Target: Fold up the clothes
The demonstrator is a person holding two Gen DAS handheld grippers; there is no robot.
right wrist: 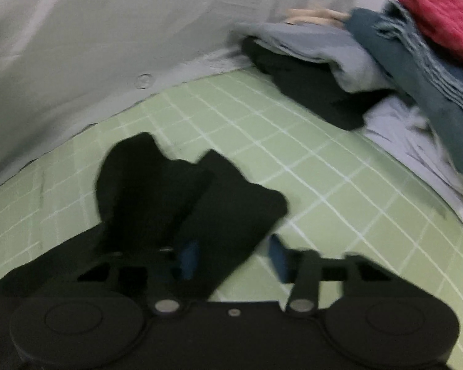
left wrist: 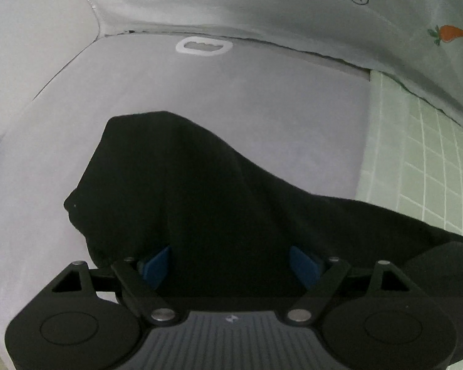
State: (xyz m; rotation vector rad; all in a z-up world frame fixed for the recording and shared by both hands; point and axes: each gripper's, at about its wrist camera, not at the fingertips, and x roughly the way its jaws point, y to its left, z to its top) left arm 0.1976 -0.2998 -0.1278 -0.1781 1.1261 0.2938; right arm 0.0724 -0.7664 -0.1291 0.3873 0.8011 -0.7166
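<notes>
Left gripper [left wrist: 230,262]: spread wide, nothing clamped; the black garment [left wrist: 185,191] is draped ahead across the grey pad [left wrist: 262,98].
Right gripper [right wrist: 233,257]: blurred, apparently parted, black cloth against one pad.
Risk: the fold may be dragged crooked by a one-sided grip.

Setting: home interior, prob. a bedroom. Evidence: soft padded surface w/ pale grey cover [left wrist: 200,98] beside a light green sheet w/ white grid lines [right wrist: 339,191], as on a bed. Backdrop: grey-white fabric wall [left wrist: 262,6] printed w/ a small orange carrot motif [left wrist: 449,33], child-style décor. Loose pile of household laundry [right wrist: 401,61] lies on the green sheet: red knit, teal, pale blue, black items. Right view blurred; finer detail not readable.
</notes>
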